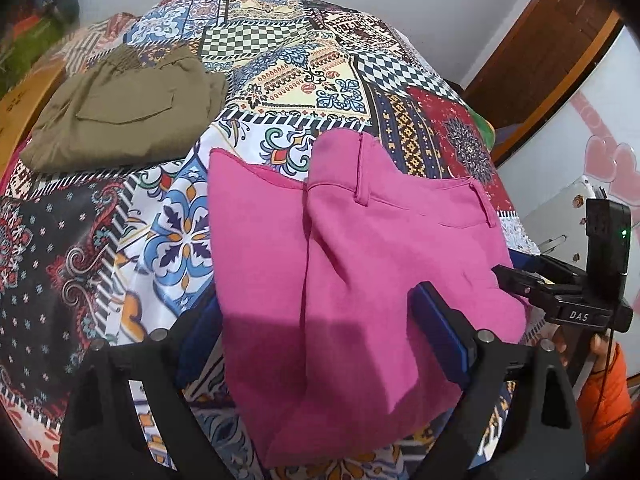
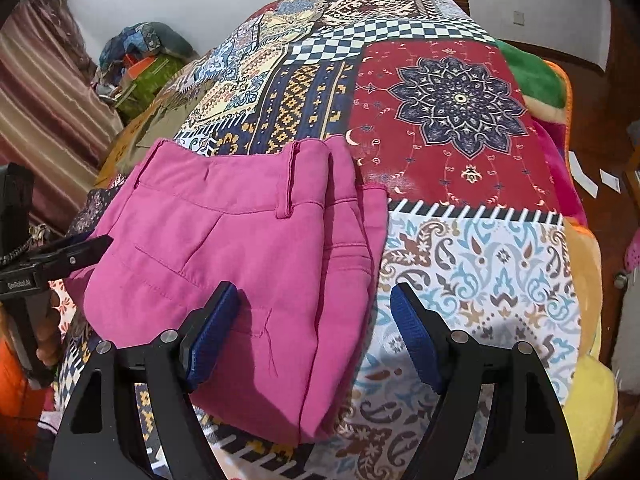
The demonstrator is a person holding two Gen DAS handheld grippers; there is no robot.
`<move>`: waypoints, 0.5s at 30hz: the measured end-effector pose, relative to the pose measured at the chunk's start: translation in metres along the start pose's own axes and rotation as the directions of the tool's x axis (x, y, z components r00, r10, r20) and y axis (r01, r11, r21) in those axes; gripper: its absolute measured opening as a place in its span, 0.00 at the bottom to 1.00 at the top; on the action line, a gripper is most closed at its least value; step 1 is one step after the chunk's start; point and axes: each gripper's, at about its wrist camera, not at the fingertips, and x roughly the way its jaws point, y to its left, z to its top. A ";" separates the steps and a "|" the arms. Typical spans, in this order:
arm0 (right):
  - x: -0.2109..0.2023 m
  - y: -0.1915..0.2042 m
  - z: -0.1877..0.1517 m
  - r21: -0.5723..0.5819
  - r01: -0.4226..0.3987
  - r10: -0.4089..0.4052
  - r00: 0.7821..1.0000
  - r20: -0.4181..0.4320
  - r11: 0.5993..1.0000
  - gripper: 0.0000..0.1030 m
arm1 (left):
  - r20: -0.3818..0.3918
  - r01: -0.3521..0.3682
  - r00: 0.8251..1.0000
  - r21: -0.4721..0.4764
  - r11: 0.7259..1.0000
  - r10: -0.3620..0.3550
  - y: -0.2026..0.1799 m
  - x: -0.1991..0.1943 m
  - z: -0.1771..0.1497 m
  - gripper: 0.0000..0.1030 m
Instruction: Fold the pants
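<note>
Here, folded pink pants [image 1: 360,264] lie on a patterned bedspread [image 2: 460,128]. The left gripper [image 1: 320,344] and right gripper [image 2: 316,332] both hover over them with fingers wide, gripping nothing. Olive pants [image 1: 120,116] lie folded well apart, farther back.

Item: two hand-held grippers, matched pair. Left gripper [image 1: 320,332]: black angular frame arms, round silver pivot pins, and blue ribbed pads [image 1: 440,332] on the fingers. Right gripper [image 2: 316,332]: same black build, silver pins, blue ribbed pads [image 2: 416,340]. Seen from the left gripper, the right unit's body carried white "DAS" lettering, above it a black box with a green light (lit), and a thin black cable. Orange sleeve [image 1: 608,400] worn just below that lettering.
</note>
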 end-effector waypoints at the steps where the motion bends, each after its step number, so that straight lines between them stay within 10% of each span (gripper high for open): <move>1: 0.001 -0.001 0.001 0.004 -0.005 0.005 1.000 -0.002 1.000 0.74 | -0.006 0.014 1.000 -0.012 1.000 -0.014 0.001 0.003 0.000 0.86; 15: -0.001 0.004 0.004 0.012 -0.057 0.057 0.998 0.029 0.998 0.35 | 0.000 0.055 0.999 0.021 0.998 -0.055 -0.010 0.000 0.005 0.42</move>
